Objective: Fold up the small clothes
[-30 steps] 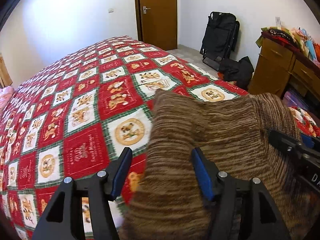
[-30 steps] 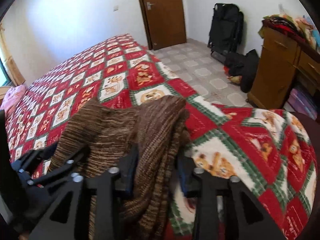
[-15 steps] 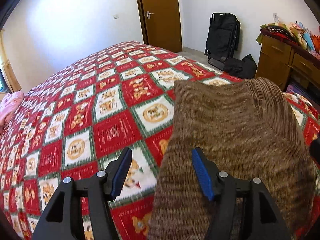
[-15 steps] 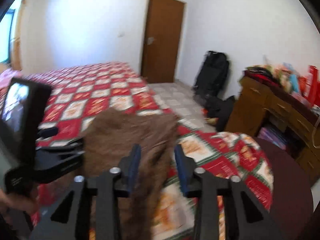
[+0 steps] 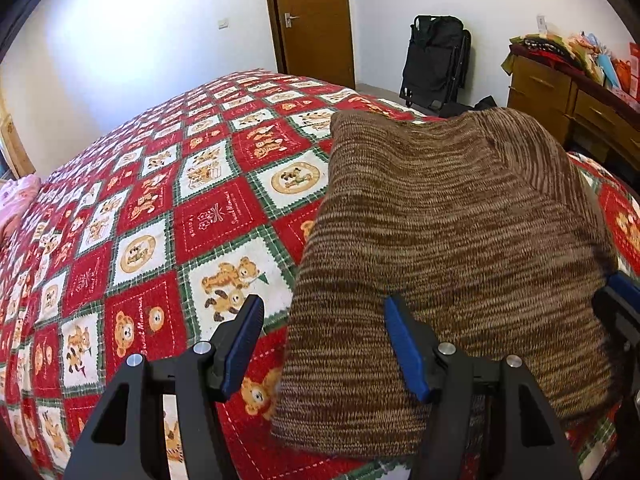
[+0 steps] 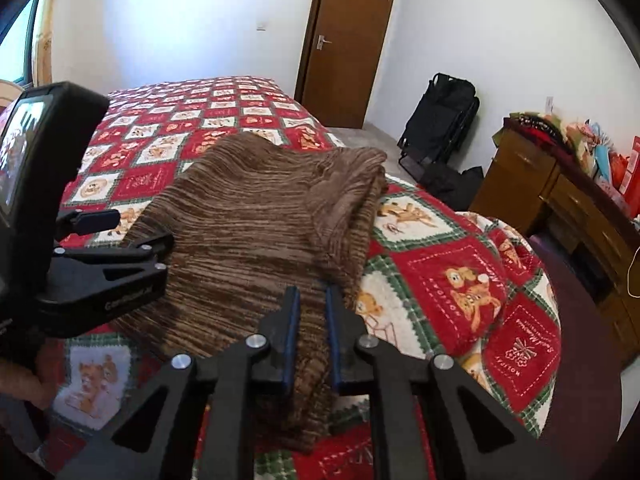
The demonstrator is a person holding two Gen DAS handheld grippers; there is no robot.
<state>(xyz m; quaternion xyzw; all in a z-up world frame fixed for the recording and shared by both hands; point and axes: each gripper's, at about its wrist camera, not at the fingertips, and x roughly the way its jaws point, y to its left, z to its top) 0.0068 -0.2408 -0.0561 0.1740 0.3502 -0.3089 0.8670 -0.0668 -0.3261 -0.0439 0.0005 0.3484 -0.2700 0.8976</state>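
A brown striped knit garment (image 5: 448, 248) lies on the bed's red patterned quilt (image 5: 160, 216). It also shows in the right wrist view (image 6: 248, 232), with a folded edge along its right side. My left gripper (image 5: 324, 344) is open over the garment's near left edge, its jaws wide apart and holding nothing. My right gripper (image 6: 312, 332) is shut on the garment's near right edge, with cloth pinched between the blue pads. The left gripper (image 6: 132, 248) appears at the left of the right wrist view, low over the cloth.
A wooden dresser (image 6: 568, 200) piled with clothes stands to the right of the bed. A black folded bag (image 6: 440, 120) leans on the far wall beside a brown door (image 6: 340, 44). The bed's right edge (image 6: 552, 320) drops off close by. A pink cloth (image 5: 16, 200) lies far left.
The garment has been drawn out and laid flatter on the quilt. My right gripper has pulled back toward the near edge, still pinching the cloth. The left gripper stays open.
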